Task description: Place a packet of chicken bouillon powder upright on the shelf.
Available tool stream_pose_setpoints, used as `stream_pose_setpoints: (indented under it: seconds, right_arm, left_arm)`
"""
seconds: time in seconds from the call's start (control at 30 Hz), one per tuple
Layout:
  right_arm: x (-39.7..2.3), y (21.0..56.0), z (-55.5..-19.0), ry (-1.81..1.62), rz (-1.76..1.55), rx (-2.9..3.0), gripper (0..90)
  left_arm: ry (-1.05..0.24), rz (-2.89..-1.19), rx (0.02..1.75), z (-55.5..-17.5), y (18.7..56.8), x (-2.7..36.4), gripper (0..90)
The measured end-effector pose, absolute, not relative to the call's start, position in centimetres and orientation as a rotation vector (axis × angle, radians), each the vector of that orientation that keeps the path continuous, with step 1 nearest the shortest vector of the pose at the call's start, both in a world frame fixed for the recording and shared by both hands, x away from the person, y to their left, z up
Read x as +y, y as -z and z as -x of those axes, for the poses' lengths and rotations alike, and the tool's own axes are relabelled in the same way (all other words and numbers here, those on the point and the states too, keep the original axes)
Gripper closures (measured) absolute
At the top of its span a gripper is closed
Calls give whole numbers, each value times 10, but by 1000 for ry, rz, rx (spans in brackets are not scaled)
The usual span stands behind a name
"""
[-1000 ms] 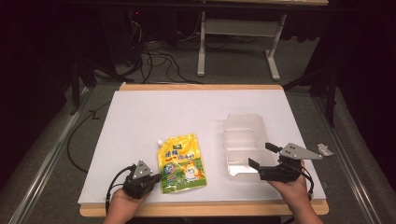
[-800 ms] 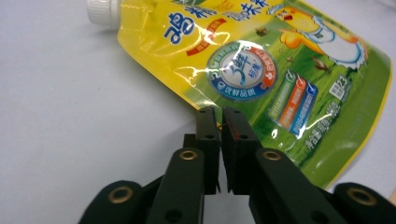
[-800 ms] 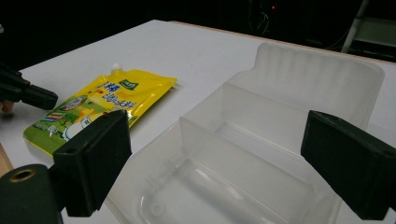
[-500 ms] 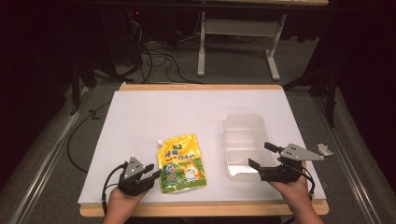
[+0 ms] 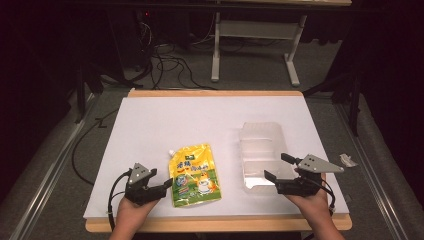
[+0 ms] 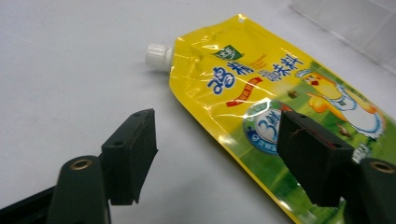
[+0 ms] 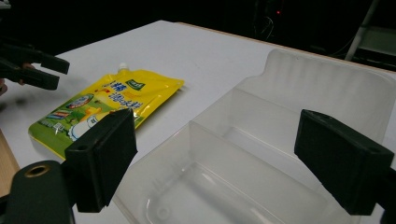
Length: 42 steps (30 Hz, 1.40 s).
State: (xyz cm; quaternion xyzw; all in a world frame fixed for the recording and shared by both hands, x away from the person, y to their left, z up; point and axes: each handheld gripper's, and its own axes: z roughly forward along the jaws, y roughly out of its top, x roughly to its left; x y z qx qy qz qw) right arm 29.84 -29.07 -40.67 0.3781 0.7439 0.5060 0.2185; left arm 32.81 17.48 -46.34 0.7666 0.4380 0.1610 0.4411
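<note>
A yellow spouted pouch (image 5: 195,175) lies flat on the white table top (image 5: 200,120), with its white cap (image 6: 158,56) pointing to the far side. My left gripper (image 5: 166,184) rests open just left of the pouch (image 6: 280,93). In the left gripper view my left gripper (image 6: 215,126) has one jaw over bare table and the other over the pouch's print. A clear plastic tray (image 5: 260,155) with compartments stands right of centre. My right gripper (image 5: 276,166) is open at the tray's near right corner. In the right gripper view my right gripper (image 7: 219,135) has its jaws spread wide before the tray (image 7: 280,154).
The table's wooden front edge (image 5: 215,224) runs right behind both hands. A small white scrap (image 5: 346,160) lies off the table's right side. Cables and a desk frame (image 5: 250,45) stand on the floor beyond the far edge. The other gripper (image 7: 37,70) shows past the pouch (image 7: 107,102).
My left gripper has shifted slightly near the pouch's left edge and stays open. The right gripper has barely moved by the tray. Pouch and tray lie where they were.
</note>
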Motion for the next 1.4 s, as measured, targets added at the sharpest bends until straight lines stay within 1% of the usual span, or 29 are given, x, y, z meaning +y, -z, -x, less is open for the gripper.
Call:
stream_pose_setpoints:
  seconds: [0.03,0.23,0.3,0.47,0.5,0.53,0.57,0.67,0.7,0.77,0.83,0.97,1.0,1.17,1.4]
  right_arm:
    - [-291,407,-299,-1403,-1043,2057,134]
    - [-293,407,-300,-1399,-1050,2052,134]
    - [-293,407,-301,-1401,-1053,2052,134]
    - [-293,406,-301,-1394,-1057,2056,134]
    - [-293,406,-301,-1394,-1059,2056,134]
    - [-293,406,-301,-1394,-1056,2055,135]
    - [-293,406,-301,-1394,-1058,2054,135]
    - [-293,406,-300,-1392,-1062,2054,138]
    - [-294,406,-300,-1395,-1056,2053,139]
    - [-294,406,-299,-1396,-1063,2053,142]
    - [-293,406,-299,-1390,-1065,2056,144]
    - [-293,406,-299,-1387,-1060,2060,147]
    - [-293,406,-299,-1389,-1062,2061,147]
    - [-292,406,-298,-1381,-1063,2059,148]
    - [-294,406,-298,-1384,-1059,2057,151]
  left_arm:
    - [-383,-1886,1097,-332,464,176,263]
    - [-373,-1862,1119,-343,462,175,235]
    - [-340,-1856,1123,-354,464,174,234]
    - [-312,-1876,1143,-372,470,169,238]
    - [-293,-1874,1157,-381,474,168,253]
    - [-293,-1874,1157,-381,474,168,263]
    - [-269,-1847,1174,-388,477,167,288]
    - [-253,-1851,1186,-393,480,166,352]
    - [-238,-1849,1187,-396,481,166,352]
    - [-200,-1850,1200,-401,483,166,406]
    - [-181,-1866,1196,-401,484,164,446]
    - [-165,-1879,1185,-399,485,163,482]
    - [-154,-1878,1184,-399,485,163,521]
    - [-96,-1832,1228,-399,488,168,631]
    - [-99,-1835,1233,-399,488,169,693]
